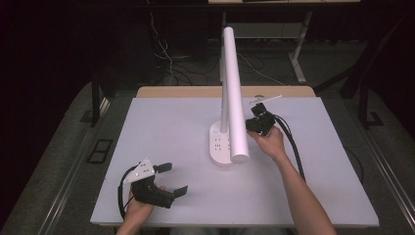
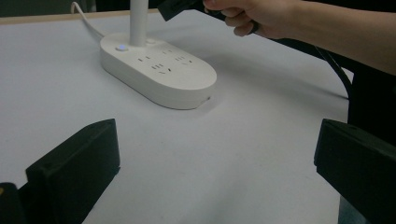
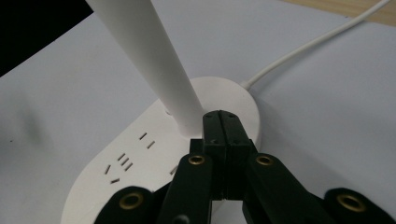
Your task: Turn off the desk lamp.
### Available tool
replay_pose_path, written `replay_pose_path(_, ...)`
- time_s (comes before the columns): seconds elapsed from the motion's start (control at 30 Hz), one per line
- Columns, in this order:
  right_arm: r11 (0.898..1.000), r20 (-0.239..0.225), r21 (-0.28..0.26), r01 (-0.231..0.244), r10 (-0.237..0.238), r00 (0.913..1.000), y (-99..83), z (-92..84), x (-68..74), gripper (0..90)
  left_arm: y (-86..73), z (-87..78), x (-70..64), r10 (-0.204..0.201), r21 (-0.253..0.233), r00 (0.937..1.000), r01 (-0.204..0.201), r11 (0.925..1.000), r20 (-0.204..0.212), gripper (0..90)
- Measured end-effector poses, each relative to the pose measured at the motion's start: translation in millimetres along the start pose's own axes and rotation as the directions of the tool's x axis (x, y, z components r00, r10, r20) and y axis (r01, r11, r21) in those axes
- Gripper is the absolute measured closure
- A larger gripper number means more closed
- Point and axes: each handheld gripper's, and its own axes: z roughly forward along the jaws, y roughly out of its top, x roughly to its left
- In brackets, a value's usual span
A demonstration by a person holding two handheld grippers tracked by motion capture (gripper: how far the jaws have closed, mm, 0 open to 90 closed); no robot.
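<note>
A white desk lamp stands mid-table. Its oval base carries sockets, and its long tube head reaches toward me. My right gripper is held just right of the lamp. In the right gripper view its jaws are shut together with nothing between them, the tips close to the foot of the pole above the base. My left gripper rests near the front left, open and empty. Its view looks at the base, where a small lit button shows.
The lamp's white cable runs off the base toward the table's back edge. A pale mat covers the table, with a wooden strip behind it. The right forearm and its black cable cross the right side.
</note>
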Motion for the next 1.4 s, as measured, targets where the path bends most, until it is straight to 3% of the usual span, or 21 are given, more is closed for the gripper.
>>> replay_pose_path(0.4,1.0,-0.009,-0.019,0.022,-0.022,0.9997,-2.1,-35.4,3.0,89.7,-0.1,0.7,-0.2,-0.002,0.001,1.0,0.002,1.0,-0.002,0.0)
replay_pose_path(0.43,0.999,-0.014,-0.025,0.02,-0.02,0.9997,-3.5,-38.2,3.3,83.3,-0.1,0.7,-0.2,-0.004,0.001,1.0,0.004,1.0,-0.002,0.0)
replay_pose_path(0.67,0.999,-0.024,-0.033,0.022,-0.022,0.9995,-11.9,-55.1,6.4,68.7,-0.1,1.4,-0.4,-0.004,0.002,1.0,0.004,1.0,-0.003,0.0)
replay_pose_path(0.87,0.996,-0.001,-0.084,0.008,-0.008,1.0,-26.1,-78.7,13.9,43.8,0.0,2.4,-1.0,-0.004,0.004,1.0,0.004,1.0,-0.001,0.0)
replay_pose_path(0.97,0.997,0.026,-0.079,0.013,-0.011,0.9996,-32.8,-86.9,15.2,30.8,0.1,2.3,-0.9,-0.002,0.003,1.0,0.002,1.0,0.002,0.0)
replay_pose_path(1.0,0.997,0.026,-0.079,0.013,-0.011,0.9996,-32.8,-86.9,15.2,30.8,0.1,2.3,-1.0,-0.003,0.001,1.0,0.003,1.0,0.001,0.0)
replay_pose_path(1.03,0.997,0.04,-0.074,0.009,-0.006,0.9992,-37.5,-91.2,15.4,20.5,0.1,2.3,-0.9,-0.002,0.002,1.0,0.002,1.0,0.001,0.0)
replay_pose_path(1.23,0.995,0.037,-0.098,-0.01,0.014,0.9992,-58.2,-104.5,17.1,0.6,0.1,2.9,-1.1,0.001,0.006,1.0,-0.001,1.0,0.002,0.0)
replay_pose_path(1.4,0.994,0.041,-0.105,-0.019,0.023,0.9989,-72.8,-114.7,19.7,0.6,0.0,3.0,-1.2,0.001,0.007,1.0,-0.001,1.0,0.0,0.0)
